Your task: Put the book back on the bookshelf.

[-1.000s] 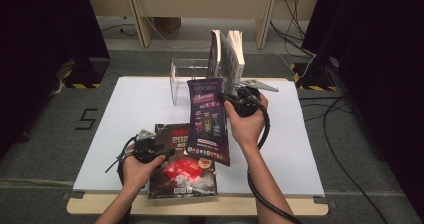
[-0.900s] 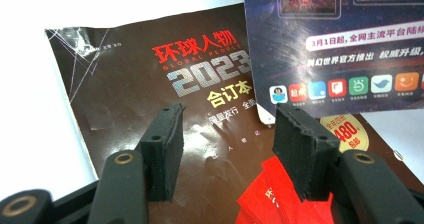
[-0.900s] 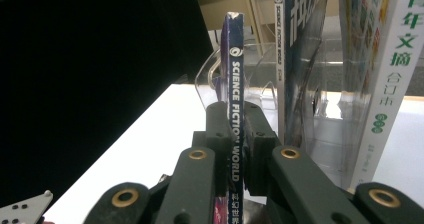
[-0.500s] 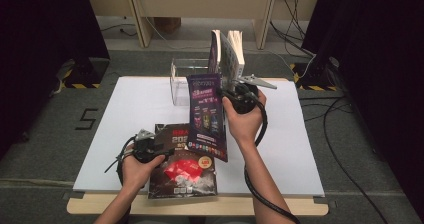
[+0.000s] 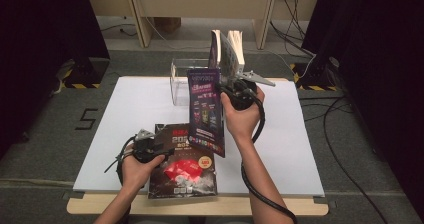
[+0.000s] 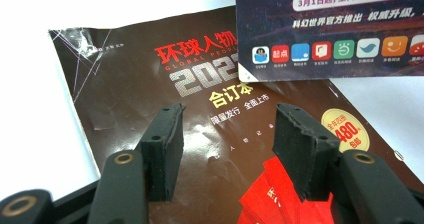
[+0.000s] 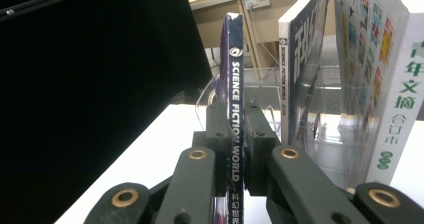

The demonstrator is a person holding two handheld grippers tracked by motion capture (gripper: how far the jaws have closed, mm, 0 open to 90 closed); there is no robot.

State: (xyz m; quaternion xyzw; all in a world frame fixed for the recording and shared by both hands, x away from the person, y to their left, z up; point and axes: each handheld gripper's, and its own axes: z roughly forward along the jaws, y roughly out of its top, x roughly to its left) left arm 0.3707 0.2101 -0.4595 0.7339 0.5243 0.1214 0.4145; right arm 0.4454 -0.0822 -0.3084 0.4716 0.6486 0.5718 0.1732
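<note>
Now the right tool (image 5: 231, 90), clenched on the purple magazine's (image 5: 205, 109) spine, is carrying it nearer the clear rack (image 5: 181, 79) just ahead, so slotting looks close; the left tool (image 6: 227, 141) is hovering released over the brown magazine (image 6: 165, 99).

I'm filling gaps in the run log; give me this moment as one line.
right gripper: shut on purple magazine, held upright by clear stand | left gripper: open over dark magazine, flat on table
</note>
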